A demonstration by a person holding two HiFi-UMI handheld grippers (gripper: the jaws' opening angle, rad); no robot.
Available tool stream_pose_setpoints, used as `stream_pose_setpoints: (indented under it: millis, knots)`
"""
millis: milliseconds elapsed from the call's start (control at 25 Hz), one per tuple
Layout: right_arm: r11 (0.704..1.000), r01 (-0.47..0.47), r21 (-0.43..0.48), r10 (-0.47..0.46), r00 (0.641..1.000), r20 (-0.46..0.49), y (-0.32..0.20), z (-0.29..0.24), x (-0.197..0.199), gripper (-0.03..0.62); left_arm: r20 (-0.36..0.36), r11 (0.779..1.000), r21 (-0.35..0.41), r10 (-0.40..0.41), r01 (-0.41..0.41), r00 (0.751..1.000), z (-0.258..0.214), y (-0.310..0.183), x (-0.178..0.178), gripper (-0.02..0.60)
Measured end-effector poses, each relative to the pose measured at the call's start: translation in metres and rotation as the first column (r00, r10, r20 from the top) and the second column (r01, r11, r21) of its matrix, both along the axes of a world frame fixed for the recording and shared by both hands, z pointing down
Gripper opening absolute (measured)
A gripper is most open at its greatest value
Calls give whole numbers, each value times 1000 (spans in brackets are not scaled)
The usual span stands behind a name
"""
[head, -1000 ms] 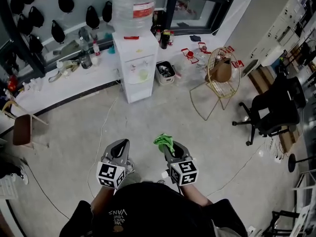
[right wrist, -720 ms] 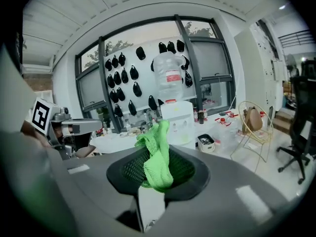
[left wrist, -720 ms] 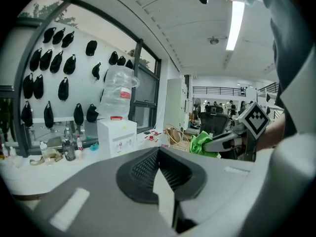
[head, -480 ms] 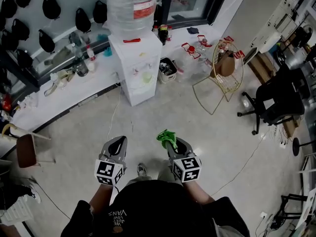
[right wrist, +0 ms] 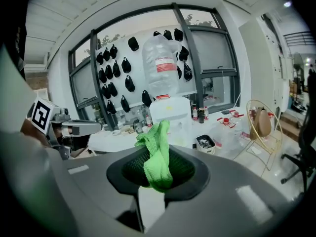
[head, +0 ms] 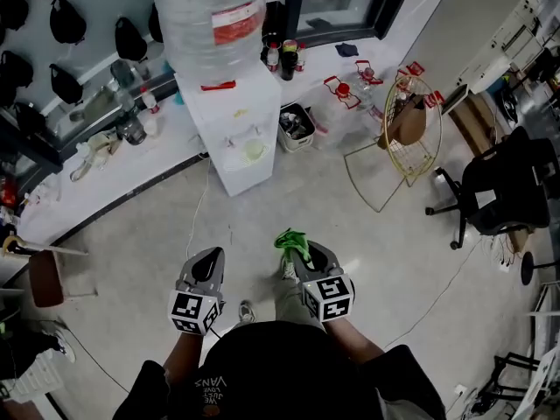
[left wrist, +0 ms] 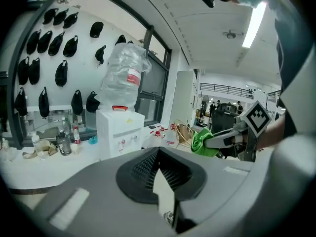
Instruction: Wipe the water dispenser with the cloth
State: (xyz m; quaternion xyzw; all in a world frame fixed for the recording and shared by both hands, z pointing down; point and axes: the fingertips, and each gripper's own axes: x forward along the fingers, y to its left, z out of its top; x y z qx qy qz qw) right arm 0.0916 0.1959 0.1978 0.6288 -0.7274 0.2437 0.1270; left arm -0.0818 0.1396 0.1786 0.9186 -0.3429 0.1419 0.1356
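The white water dispenser [head: 229, 129] stands against the window ledge with a big clear bottle [head: 210, 16] on top. It is some way ahead of both grippers and also shows in the left gripper view [left wrist: 120, 132] and the right gripper view [right wrist: 173, 115]. My right gripper [head: 302, 250] is shut on a green cloth [head: 291, 240], which hangs bunched between its jaws [right wrist: 157, 154]. My left gripper [head: 208, 259] is held level beside it, shut and holding nothing [left wrist: 159, 151]. The cloth [left wrist: 200, 141] is apart from the dispenser.
A small bin [head: 296, 127] stands right of the dispenser. A gold wire frame [head: 398, 138] and a black office chair [head: 507, 191] are on the right. The white ledge [head: 105, 160] carries bottles. A brown stool [head: 42, 278] is at left, and a cable [head: 197, 226] runs across the floor.
The person has walked toward the dispenser, which now looks larger and nearer. Both grippers kept their pose, the right still holding the cloth.
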Motion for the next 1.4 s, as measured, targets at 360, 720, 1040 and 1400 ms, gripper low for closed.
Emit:
stream_pose_setpoints:
  millis: [360,720,1040,1400]
  knots:
    - [988,146,-42,-145,989,22,-77,36,60,94,48,994,-13,-104,105,993,12,-66,66,2]
    - [948,293,-123,-287,956,67,-115,108,38,94,60,983,-65,-169,172,984,55,-99,65,2]
    - [971,206,-117,-206,978,12,-182,145,32,94,51,985,-112,-123,128,991,109,-163,64,2]
    - [973,211,-95,-213,977,-11,-247,247,-10,94,58,997,-33,-67,69,996,184,-233,55,2]
